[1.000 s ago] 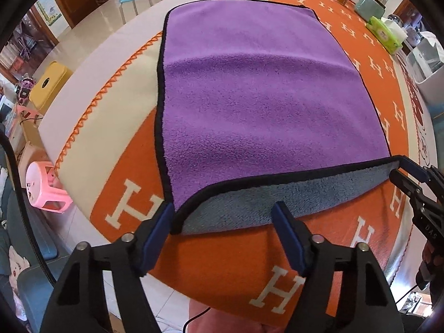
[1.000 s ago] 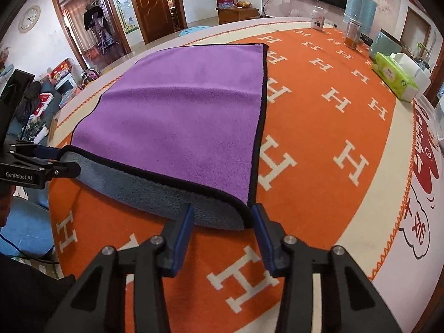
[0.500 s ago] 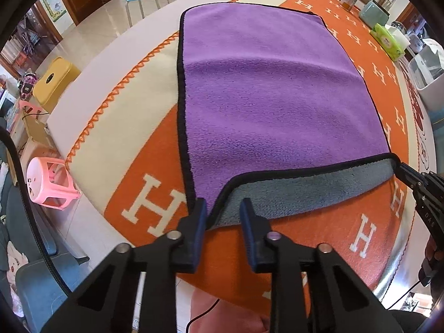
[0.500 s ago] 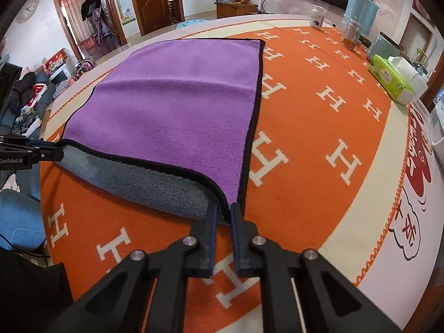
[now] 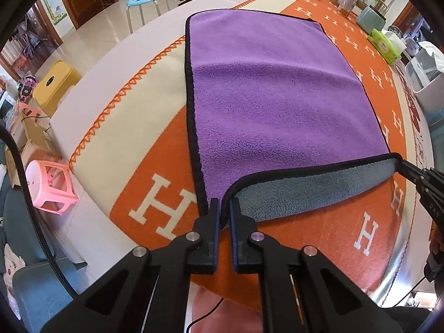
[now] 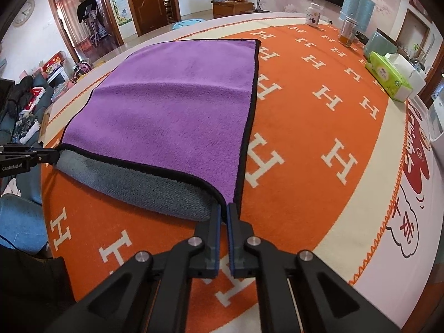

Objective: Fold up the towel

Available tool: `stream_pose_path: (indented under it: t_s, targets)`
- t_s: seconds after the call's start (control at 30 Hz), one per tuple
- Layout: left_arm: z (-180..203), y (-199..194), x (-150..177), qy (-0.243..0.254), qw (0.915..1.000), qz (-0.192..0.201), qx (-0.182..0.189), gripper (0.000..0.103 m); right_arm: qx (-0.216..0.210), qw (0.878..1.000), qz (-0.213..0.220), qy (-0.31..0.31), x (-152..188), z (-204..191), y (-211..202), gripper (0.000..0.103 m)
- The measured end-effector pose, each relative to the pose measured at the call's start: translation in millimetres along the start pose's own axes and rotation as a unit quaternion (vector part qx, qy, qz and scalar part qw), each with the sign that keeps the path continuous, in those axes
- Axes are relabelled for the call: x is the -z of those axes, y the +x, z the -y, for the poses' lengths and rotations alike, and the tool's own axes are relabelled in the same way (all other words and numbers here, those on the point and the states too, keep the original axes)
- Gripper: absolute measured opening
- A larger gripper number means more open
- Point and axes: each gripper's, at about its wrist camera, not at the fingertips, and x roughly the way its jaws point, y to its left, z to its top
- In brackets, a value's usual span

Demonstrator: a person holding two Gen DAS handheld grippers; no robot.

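Towel: a purple towel (image 5: 277,105) with a black edge and a grey underside is lying spread flat on an orange tablecloth (image 6: 319,127) patterned with white letters, covering a large table.
Near edge: it is lifting just off the cloth, so the grey underside (image 6: 144,188) is showing in a sagging strip between the two near corners.
Left gripper (image 5: 224,208): its jaws are pressed together on the towel's near left corner.
Right gripper (image 6: 224,212): its jaws are likewise clamped on the near right corner, with only the cloth's thickness between them.
Far edge: it is resting flat on the tablecloth, toward the far side of the table.
Done so far: both near corners are looking gripped and raised a little; no fold is showing yet.
Left to do: by my judgement, the near edge is waiting to be carried up and over to meet the far edge, then released and smoothed.
Nearby: a green tissue pack (image 6: 388,79) and a jar (image 6: 348,32) are sitting well apart from the towel.
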Motion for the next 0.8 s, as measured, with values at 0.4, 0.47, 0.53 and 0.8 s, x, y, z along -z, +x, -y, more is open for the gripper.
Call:
stream_pose_path:
  t_s: [0.4,0.47,0.53,0.8]
  targets:
    - [-4.0,-48.5,-21.6,0.013,0.9988,0.047,0.003,0.003,-0.012,0.999,0.025,0.028,-25.1,8.1,-27.0,0.004]
    - [-2.4,-62.0,-30.5,0.019,0.9977,0.065,0.002,0.003,-0.012,0.999,0.036,0.031,-32.9,9.3,-34.8,0.004]
    - [-2.1,-74.9,-39.4,0.026,0.9963,0.082,0.0,0.003,-0.009,0.998,0.05,0.034,-43.0,9.9,-44.3,0.004]
    - [-7.7,-118.5,-78.4,0.03,0.9899,0.139,0.009,0.003,0.005,0.994,0.102,0.046,-81.2,14.6,-73.3,0.004]
